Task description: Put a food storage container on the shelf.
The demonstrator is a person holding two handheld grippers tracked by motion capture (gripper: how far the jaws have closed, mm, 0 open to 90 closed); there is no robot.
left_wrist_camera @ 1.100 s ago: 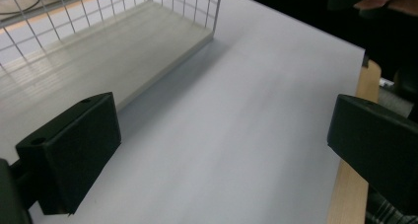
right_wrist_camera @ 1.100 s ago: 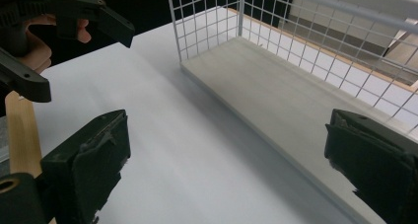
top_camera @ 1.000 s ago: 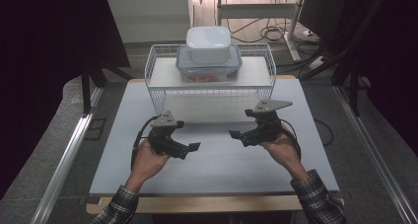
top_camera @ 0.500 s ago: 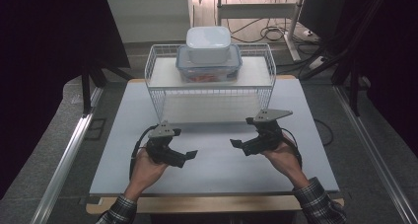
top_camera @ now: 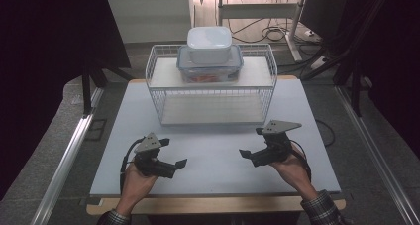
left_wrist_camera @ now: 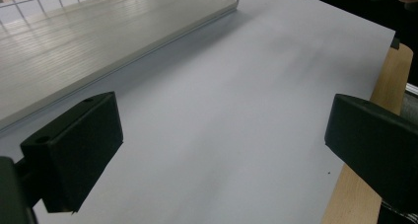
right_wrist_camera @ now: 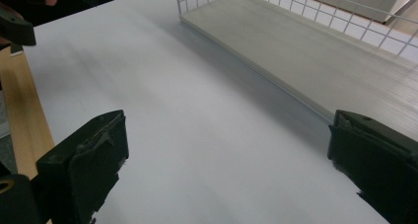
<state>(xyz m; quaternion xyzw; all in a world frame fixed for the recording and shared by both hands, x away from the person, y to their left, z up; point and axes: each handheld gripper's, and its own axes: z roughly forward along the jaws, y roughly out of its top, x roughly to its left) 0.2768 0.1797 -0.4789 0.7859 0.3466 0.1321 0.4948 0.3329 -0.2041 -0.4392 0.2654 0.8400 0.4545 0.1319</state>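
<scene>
High view: the left gripper and the right gripper are held low over the near half of the white table, well apart, their tips turned inward toward each other. Each is carried in a hand of the person, whose forearms enter from the bottom edge. Neither gripper touches anything.

Beyond them stands a white wire rack with two board shelves. On its upper shelf rests a clear storage box with a blue-rimmed lid, and a white lidded box is stacked on top of it (both sit well away from the grippers). The lower shelf faces the person.

Left gripper view: the two black jaws stand wide apart with only table surface between them; the rack's lower shelf lies ahead at upper left, and the table's wooden edge runs at right.

Right gripper view: its jaws are likewise spread wide, grasping nothing, with the lower shelf ahead at upper right.
</scene>
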